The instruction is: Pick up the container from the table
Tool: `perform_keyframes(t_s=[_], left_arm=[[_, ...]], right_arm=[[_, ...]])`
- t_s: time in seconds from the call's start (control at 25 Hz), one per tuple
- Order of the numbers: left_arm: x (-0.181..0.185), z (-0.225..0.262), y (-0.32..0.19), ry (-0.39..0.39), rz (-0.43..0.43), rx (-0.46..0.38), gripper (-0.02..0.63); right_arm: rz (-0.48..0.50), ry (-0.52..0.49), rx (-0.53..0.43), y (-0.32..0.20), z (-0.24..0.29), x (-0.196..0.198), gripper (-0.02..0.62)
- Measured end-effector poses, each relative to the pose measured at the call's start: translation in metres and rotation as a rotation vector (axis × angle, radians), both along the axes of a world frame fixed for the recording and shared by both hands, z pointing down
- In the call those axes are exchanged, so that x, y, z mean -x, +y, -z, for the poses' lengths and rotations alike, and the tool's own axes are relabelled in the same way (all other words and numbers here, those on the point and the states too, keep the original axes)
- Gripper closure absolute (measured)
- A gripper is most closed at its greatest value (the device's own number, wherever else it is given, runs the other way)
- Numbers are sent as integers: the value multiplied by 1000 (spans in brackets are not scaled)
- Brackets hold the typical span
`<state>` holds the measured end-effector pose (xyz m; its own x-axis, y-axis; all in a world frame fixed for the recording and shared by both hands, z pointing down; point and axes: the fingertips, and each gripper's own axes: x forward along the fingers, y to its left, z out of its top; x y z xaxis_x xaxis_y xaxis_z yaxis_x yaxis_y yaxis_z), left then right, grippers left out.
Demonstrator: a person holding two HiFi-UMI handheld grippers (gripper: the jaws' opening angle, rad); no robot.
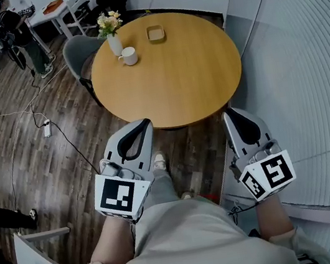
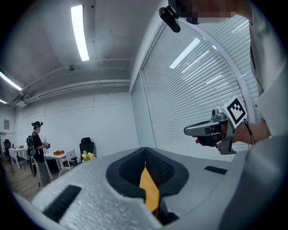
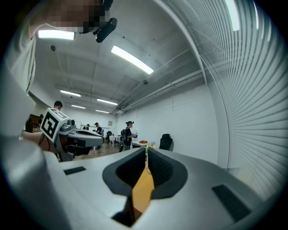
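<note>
While hovering, claws: left claw (image 1: 146, 123) and right claw (image 1: 226, 111) are clenching empty.
Vase (image 1: 114, 44): holding flowers (image 1: 108, 23).
Container (image 1: 155, 33): showing in head view alone.

The head camera looks steeply down from above the person's chest, with the round wooden table (image 1: 167, 71) ahead and the left gripper (image 1: 145, 124) and right gripper (image 1: 230, 112) close below. Each gripper camera sits just behind its own jaws and faces level across the room. Each catches the other gripper alongside, and both show the black office chair (image 2: 87, 146) far off.
</note>
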<state>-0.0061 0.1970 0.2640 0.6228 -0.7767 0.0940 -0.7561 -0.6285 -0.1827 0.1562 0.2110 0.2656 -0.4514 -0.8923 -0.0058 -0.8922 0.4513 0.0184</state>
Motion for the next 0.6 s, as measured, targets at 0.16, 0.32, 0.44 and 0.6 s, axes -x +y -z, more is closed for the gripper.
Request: perform_keyframes(t_s=[0.16, 0.32, 0.44, 0.6], left_arm=[[-3, -3, -8, -3, -6, -1, 584], [-1, -6, -18, -11, -13, -14, 584], [2, -3, -28, 5, -10, -5, 584], [7, -6, -53, 3, -13, 0, 584]], right_arm=[[-3, -3, -10, -8, -1, -3, 557], [0, -2, -1, -16, -5, 0, 557], [10, 10, 2, -25, -6, 5, 557], [8, 17, 8, -51, -10, 11, 557]])
